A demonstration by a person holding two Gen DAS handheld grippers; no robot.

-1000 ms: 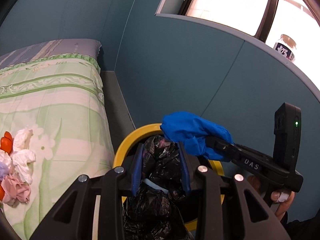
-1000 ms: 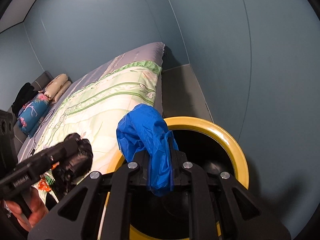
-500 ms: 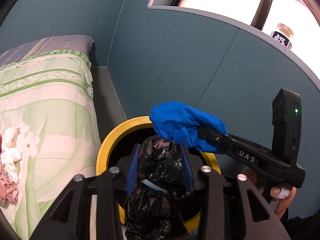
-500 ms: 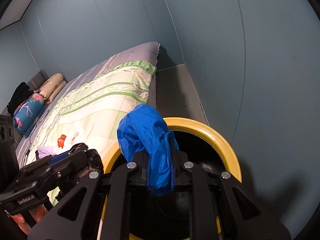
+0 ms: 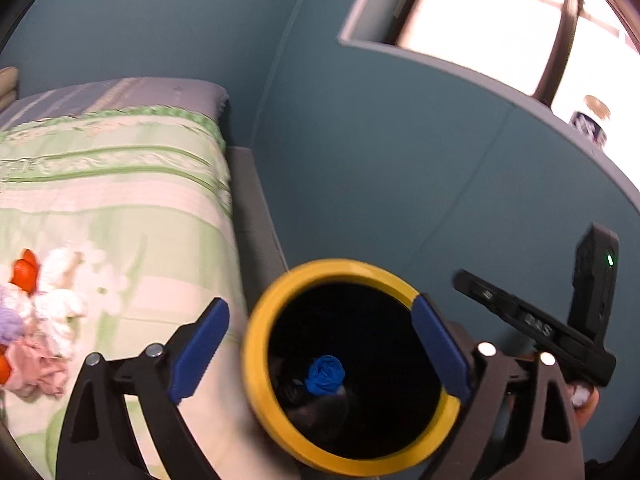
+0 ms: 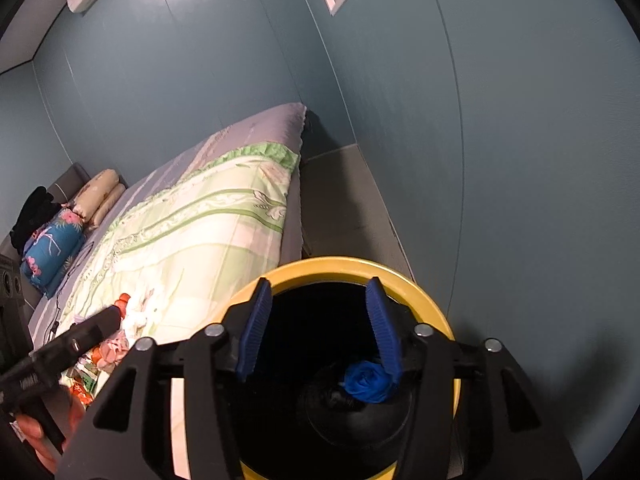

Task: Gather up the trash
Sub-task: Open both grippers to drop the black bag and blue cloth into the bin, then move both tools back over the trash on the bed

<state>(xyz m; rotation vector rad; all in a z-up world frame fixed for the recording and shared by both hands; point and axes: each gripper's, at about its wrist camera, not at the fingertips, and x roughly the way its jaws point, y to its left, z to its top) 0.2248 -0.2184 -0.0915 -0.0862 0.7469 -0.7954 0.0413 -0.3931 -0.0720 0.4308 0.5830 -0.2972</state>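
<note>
Blue-grey walls close the room, and a bed [image 6: 192,236] with a green flowered cover lies left of both claws. Below them stands a yellow-rimmed bin [image 6: 432,312]. The left gripper [image 5: 320,356] and right gripper [image 6: 318,330] have just been opening; nothing is between their jaws. The blue crumpled trash [image 6: 370,382] lies inside the bin.

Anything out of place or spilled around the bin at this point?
Nothing spilled: the blue wad lies inside the yellow-rimmed bin. What stands out is the heap of crumpled tissues and orange scraps lying on the green bedspread.
</note>
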